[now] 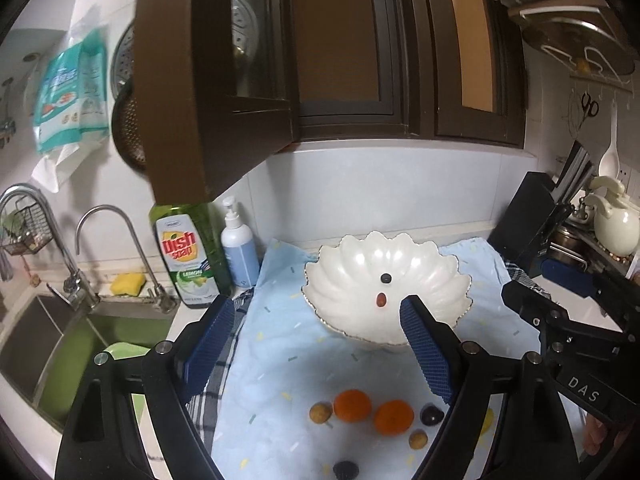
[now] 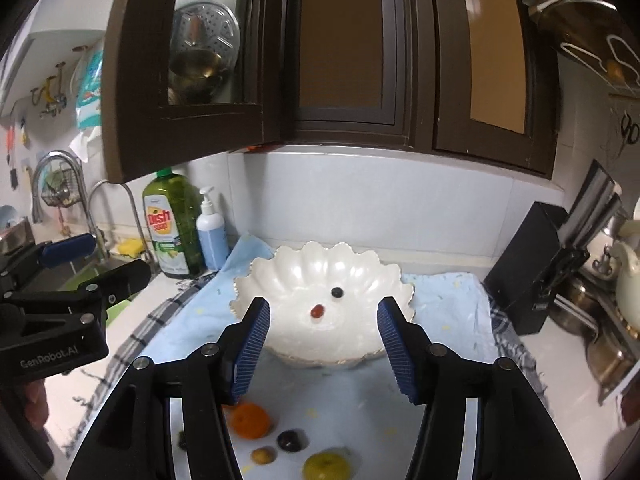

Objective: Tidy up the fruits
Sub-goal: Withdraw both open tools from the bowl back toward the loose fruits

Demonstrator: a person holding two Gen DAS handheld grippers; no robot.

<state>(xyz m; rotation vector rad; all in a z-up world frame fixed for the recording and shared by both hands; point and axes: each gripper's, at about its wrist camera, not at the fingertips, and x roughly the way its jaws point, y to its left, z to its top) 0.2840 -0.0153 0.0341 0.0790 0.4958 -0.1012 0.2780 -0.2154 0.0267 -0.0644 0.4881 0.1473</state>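
Empty, wide-open right tongs (image 2: 323, 318) above white scalloped bowl (image 2: 280, 280) with two small fruits

Both views are dim and bluish, with soft indoor light from above. The white bowl (image 1: 384, 292) shows pale glare streaks on its ribbed inside and casts a faint shadow on the cloth (image 1: 280, 344) in front. Fisheye bending curves the cabinet (image 2: 192, 80) above the bowl; black corners frame each view. Fruit nearest the lens looks blurred.
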